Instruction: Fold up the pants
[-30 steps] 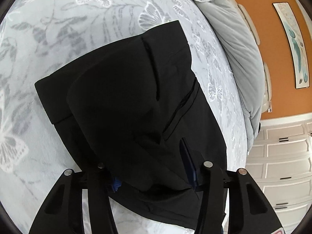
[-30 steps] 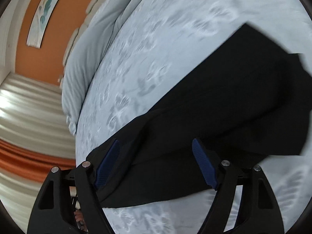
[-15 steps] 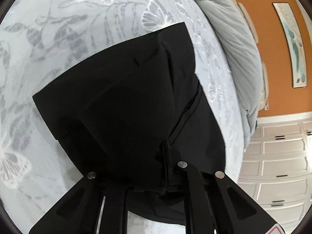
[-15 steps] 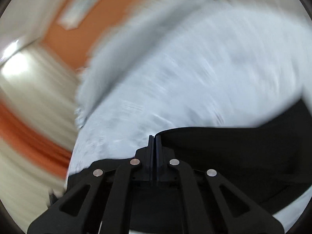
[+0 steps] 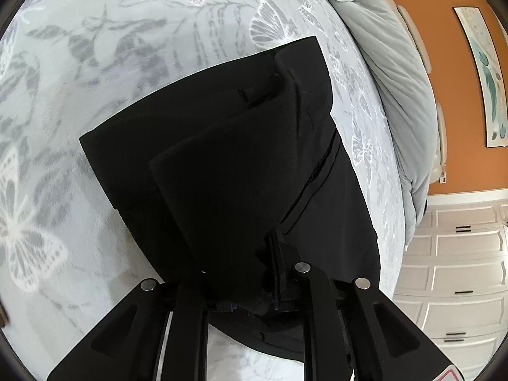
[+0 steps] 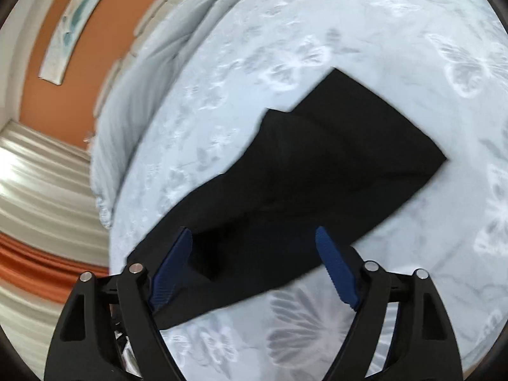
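Pants: black, lying partly folded on the bed, one layer doubled back over the lower one; the waistband end is sitting toward the far side in the left wrist view.
Left gripper: fingers are pressing together on a bunched fold of the pants at the near edge; the fabric is draping over the fingertips.
Right gripper: fingers are standing wide apart, blue pads showing, hovering over the near part of the pants and holding nothing.
Bed cover: pale grey with a butterfly print, lying under the pants on all sides.
Duvet: grey, lying bunched along the bed edge beside the orange wall.
Sharpness: right wrist view is looking slightly blurred.
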A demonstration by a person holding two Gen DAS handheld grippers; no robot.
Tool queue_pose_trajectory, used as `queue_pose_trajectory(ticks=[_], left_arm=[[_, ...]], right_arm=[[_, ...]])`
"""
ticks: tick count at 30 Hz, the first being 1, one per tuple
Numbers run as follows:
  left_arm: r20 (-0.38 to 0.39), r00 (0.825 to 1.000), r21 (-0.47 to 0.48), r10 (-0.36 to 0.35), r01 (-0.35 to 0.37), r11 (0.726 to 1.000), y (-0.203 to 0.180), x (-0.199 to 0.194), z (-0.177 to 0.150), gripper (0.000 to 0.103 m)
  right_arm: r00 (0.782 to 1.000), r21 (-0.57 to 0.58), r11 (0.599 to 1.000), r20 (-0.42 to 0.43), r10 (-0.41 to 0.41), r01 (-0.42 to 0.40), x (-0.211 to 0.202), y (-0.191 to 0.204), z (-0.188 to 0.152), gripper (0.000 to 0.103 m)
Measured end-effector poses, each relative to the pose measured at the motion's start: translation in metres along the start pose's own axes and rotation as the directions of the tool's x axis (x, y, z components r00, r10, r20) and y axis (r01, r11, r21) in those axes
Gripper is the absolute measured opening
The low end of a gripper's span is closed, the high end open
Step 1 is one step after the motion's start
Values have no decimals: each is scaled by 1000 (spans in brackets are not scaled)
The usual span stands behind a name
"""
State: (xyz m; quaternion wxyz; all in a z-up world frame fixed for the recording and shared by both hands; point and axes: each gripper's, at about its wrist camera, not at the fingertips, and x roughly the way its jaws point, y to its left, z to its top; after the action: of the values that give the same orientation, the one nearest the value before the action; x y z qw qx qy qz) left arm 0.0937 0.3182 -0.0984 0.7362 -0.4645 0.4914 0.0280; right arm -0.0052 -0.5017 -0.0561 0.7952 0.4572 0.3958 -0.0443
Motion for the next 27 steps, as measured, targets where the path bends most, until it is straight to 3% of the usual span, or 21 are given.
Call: queue_pose_trajectory(ticks=[2, 6, 8, 10, 11, 12, 13, 15, 16, 17, 18, 19, 20, 21, 22, 24, 25, 27], left_arm=[[12, 1000, 12, 11, -11, 1000, -5, -1, -5, 14], [25, 1000, 19, 14, -14, 1000, -11, -1, -11, 14], [28, 999, 17, 20, -21, 1000, -11, 0, -11, 15], [33, 999, 26, 36, -37, 999, -13, 2, -10, 15], [34, 998, 36, 44, -45, 998, -15, 4, -10, 15], [36, 998, 51, 57, -59, 997, -17, 5, -9, 15], [36, 997, 59, 61, -63, 996, -19, 7, -9, 15], [31, 997, 78, 65, -67, 995, -20, 8, -7, 15], [25, 998, 78, 60, -62, 995, -20, 9, -6, 15], [15, 999, 75, 51, -52, 996, -19, 9, -4, 15], [8, 999, 75, 47, -47, 996, -19, 10, -3, 15], [1, 999, 77, 41, -41, 996, -19, 10, -2, 15], [-3, 999, 77, 39, -39, 996, -18, 10, -1, 16], [-7, 999, 75, 37, -37, 997, -17, 11, 0, 16], [-9, 999, 74, 37, -36, 997, -15, 11, 0, 17], [-9, 999, 72, 41, -40, 997, -15, 11, 0, 18], [-7, 999, 70, 42, -42, 997, -14, 10, 0, 18], [-1, 999, 57, 45, -45, 997, -14, 9, -2, 18]], right_arm=[[999, 28, 999, -25, 38, -37, 15, 4, 7, 76], [999, -79, 996, -2, -46, 46, 49, 49, 24, 71], [993, -171, 978, 2, -121, 120, 73, 74, 24, 71], [970, -250, 939, 5, -242, 236, 92, 85, 16, 71], [945, -280, 907, 2, -327, 314, 110, 85, 15, 61], [929, -288, 889, 5, -371, 357, 120, 80, 13, 23], [923, -278, 886, 4, -385, 371, 127, 73, 13, 6], [960, -215, 937, 27, -278, 277, 105, 70, 19, 5], [982, -214, 961, 105, -156, 176, 72, 80, 24, 5], [983, -234, 964, 164, -86, 124, 47, 88, 25, 4], [966, -284, 956, 258, 7, 68, 6, 97, 22, 4], [952, -315, 948, 302, 45, 55, -15, 97, 19, 5], [940, -319, 946, 337, 50, 64, -39, 85, 17, 8], [942, -290, 953, 337, 16, 88, -47, 66, 17, 28], [953, -205, 967, 292, -86, 150, -44, 28, 19, 51], [944, -36, 962, 206, -256, 269, -33, -26, 26, 51], [947, 39, 961, 160, -278, 275, -32, -54, 28, 50], [954, 71, 971, 180, -238, 228, -42, -62, 28, 50]])
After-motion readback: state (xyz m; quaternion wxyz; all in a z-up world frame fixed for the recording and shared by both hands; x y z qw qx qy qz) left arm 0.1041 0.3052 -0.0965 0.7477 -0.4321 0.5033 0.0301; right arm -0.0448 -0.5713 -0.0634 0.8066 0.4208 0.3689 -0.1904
